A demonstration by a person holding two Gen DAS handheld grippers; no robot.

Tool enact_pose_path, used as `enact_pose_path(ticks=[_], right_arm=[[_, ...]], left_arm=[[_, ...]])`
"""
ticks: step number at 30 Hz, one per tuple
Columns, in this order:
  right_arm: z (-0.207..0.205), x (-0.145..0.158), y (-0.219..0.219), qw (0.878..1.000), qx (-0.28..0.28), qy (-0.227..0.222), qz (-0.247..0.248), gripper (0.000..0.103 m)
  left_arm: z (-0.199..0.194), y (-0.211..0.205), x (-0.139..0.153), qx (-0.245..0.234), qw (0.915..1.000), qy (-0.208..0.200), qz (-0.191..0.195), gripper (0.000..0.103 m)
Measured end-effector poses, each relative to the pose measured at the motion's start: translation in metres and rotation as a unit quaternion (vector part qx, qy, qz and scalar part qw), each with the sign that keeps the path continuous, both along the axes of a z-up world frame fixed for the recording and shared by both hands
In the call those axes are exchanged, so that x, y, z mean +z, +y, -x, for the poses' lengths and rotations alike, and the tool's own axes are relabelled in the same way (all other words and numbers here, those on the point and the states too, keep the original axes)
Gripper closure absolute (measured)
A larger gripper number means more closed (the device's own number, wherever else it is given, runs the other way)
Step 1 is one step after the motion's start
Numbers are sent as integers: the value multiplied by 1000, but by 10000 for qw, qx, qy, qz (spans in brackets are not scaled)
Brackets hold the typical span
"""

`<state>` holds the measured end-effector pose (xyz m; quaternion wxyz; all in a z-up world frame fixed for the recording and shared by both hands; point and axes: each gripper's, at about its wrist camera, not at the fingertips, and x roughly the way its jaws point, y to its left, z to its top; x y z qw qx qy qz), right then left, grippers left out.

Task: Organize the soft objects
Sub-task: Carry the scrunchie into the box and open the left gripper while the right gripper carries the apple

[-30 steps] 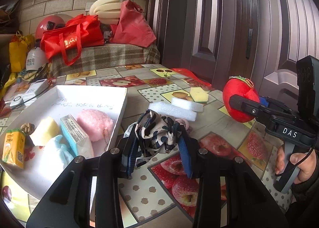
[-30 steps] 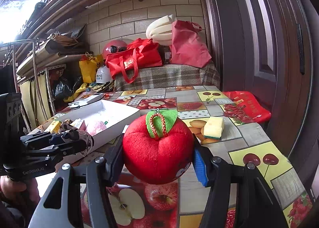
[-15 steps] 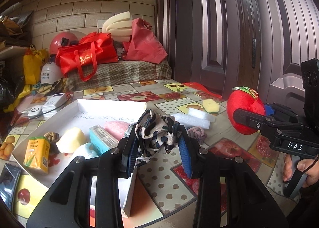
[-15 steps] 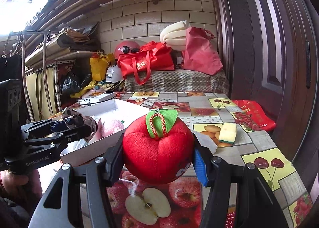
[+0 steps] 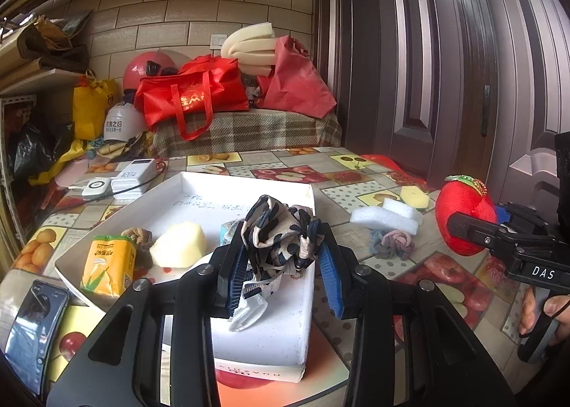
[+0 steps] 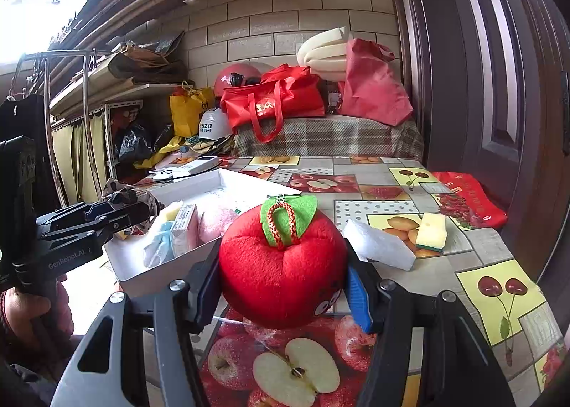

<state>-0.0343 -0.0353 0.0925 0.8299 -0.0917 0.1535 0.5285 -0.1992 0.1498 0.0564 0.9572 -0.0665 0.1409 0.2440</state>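
Left gripper (image 5: 285, 264) clenched on patterned scarf (image 5: 281, 232), directly above white tray (image 5: 245, 182). Right gripper (image 6: 281, 286) grasping plush apple (image 6: 281, 264), beside tray, farther away.

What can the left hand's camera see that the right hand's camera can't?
Only the left view shows the phone, the yellow juice carton and the knotted rope. Only the right view shows the pink fluffy thing in the white box. Both show the left gripper holding the patterned cloth and the right gripper holding the plush apple.
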Motion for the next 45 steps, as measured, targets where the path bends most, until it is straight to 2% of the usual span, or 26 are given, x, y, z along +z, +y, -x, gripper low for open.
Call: enact_pose_path(ticks=[8, 20, 24, 32, 39, 45], right_arm=[[4, -7, 27, 9995, 192, 198, 146, 43], [24, -11, 62, 9986, 456, 28, 265, 42], [23, -12, 74, 9983, 479, 88, 306, 42], [21, -14, 100, 9974, 564, 207, 408, 42], [42, -19, 132, 9911, 1078, -87, 774, 42], [45, -23, 165, 9875, 1183, -234, 1012, 42]], left_arm=[[4, 11, -1, 231, 9996, 20, -131, 66], [9, 46, -2, 653, 9978, 13, -84, 66], [10, 61, -3, 773, 9970, -11, 45, 66], [17, 97, -7, 1097, 9918, -179, 631, 66], [4, 107, -6, 1236, 9916, -77, 374, 66], [2, 122, -7, 1317, 9898, -88, 545, 66]])
